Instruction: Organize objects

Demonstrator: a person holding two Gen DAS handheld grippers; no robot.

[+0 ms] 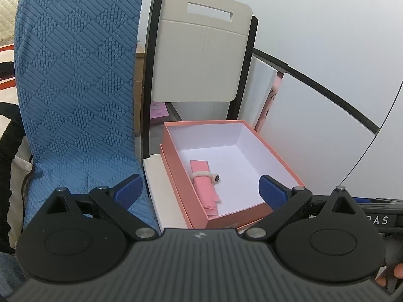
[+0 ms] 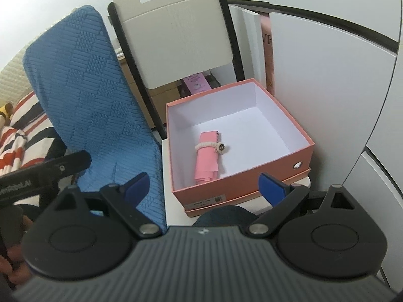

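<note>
We've got a salmon-orange box (image 2: 241,186) with white inside, pink rolled cloth (image 2: 207,157), blue diamond-textured chair cover (image 2: 95,95), and red-black-white striped fabric (image 2: 22,136).

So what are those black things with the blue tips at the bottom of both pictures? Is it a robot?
Not a robot. A person holds a grabbing tool in each hand, and each tool has a camera looking forward along its two blue fingers. One picture comes from the left gripper, the other from the right gripper. Both are open and hold nothing. In front of them is an orange box with no lid on, white inside, sitting on a chair seat. In the box lies a rolled pink cloth with a cream hair tie around it. To the left is a chair with a blue cover, and the beige chair back stands behind the box.
</note>
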